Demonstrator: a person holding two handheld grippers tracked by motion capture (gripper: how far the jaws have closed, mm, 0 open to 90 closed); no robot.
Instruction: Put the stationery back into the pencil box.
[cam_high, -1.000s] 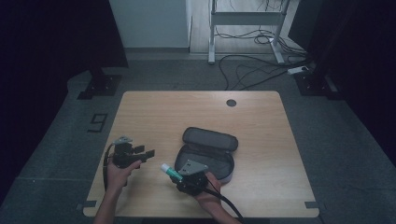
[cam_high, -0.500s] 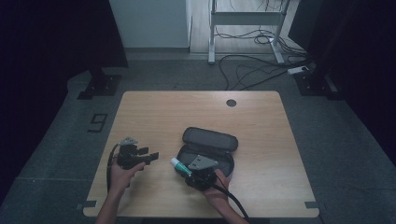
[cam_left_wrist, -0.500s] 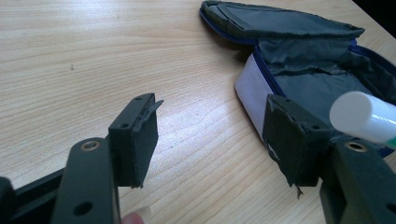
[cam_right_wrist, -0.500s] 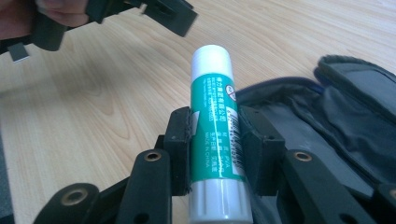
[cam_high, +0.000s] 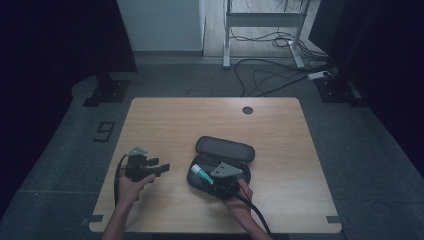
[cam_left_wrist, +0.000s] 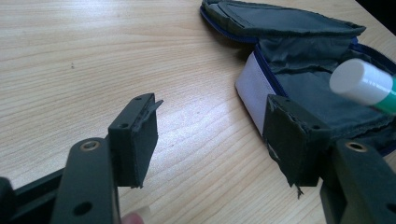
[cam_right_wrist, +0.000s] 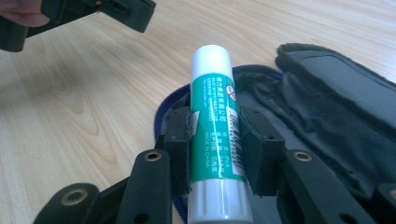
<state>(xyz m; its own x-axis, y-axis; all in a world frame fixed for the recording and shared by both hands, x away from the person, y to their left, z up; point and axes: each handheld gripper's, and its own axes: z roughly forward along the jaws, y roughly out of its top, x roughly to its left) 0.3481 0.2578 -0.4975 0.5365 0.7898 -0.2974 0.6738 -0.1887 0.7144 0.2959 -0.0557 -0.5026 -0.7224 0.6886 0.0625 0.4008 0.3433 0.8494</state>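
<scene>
1. Firstly, the right gripper (cam_right_wrist: 212, 154) is clamped on a glue stick (cam_right_wrist: 215, 126): both black pads press on the green label at its middle, the white cap pointing away from the hand and the grey base towards it.
2. So the long axis of the glue stick runs along the jaws, not across them. In the high view the stick (cam_high: 202, 174) points to the left and a little forward from the right gripper (cam_high: 212, 180).
3. Just under the stick lies the open pencil case (cam_right_wrist: 322, 135). Its cavity is directly below and to the right of the stick, and its flap (cam_high: 225, 149) lies folded open on the far side.
4. I judge that the coming move is a lowering into this cavity. The stick seems to lie across the long side of the case, so a turn may be needed.
5. Farther out, the left gripper (cam_high: 150, 167) has its jaws wide apart with nothing between them. It waits over the table (cam_high: 175, 120) to the left of the case, near but apart from it.
</scene>
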